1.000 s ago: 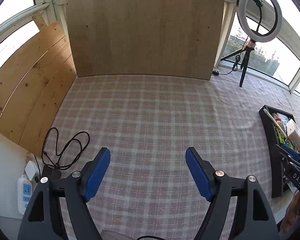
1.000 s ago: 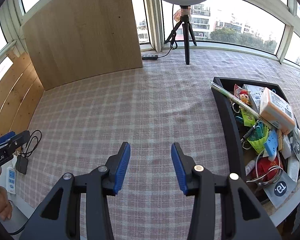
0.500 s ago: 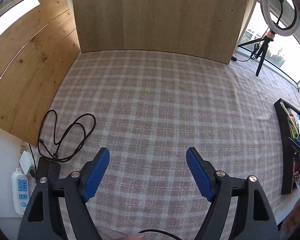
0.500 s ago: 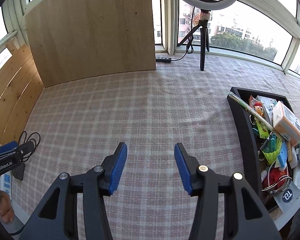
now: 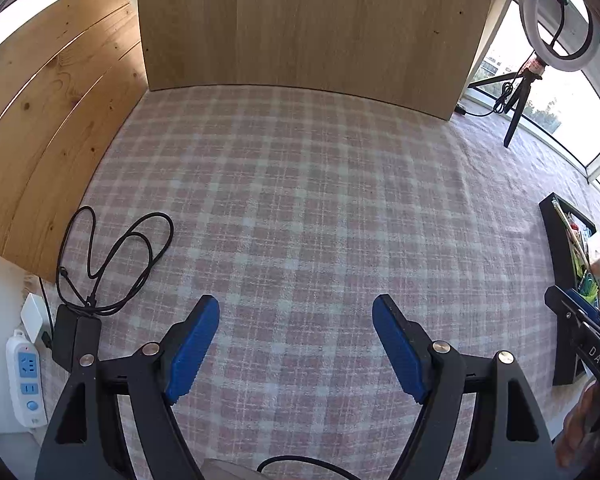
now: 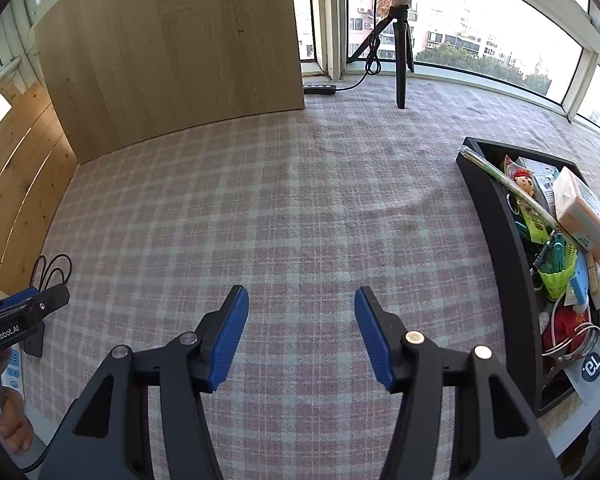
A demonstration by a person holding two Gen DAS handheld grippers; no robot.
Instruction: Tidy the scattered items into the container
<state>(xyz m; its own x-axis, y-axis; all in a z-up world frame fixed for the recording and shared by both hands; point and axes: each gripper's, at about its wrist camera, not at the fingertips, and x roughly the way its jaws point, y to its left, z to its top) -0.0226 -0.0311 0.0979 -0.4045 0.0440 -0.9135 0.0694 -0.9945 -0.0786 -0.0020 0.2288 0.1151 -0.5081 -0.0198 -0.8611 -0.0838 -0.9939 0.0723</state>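
the left gripper point(image 5: 296, 344), black with blue pads, hangs above the pink-and-white checked tablecloth point(image 5: 300, 200); its jaws are spread wide with nothing between them. the right gripper point(image 6: 300, 332), of the same build, also hangs over bare cloth; its jaws have just been opening and now stand wide apart, with nothing between them.

the black rectangular container point(image 6: 496, 240) sits at the right edge of the cloth, well to the right of the right gripper. it is full of mixed small items: a peach-coloured tissue pack point(image 6: 584, 212), a long pale-green stick point(image 6: 508, 180) lying across its near wall, a lime-green mesh basket point(image 6: 558, 268), a metal ring point(image 6: 576, 340) and a small doll figure point(image 6: 524, 182). in the left wrist view the same container appears at the far right edge.

a light wooden board point(image 5: 312, 28) stands upright at the far end of the cloth. a coiled black cable point(image 5: 112, 256) lies on the cloth's left edge, near a white power strip point(image 5: 26, 380). a ring light on a black tripod point(image 5: 556, 16) stands by the window.
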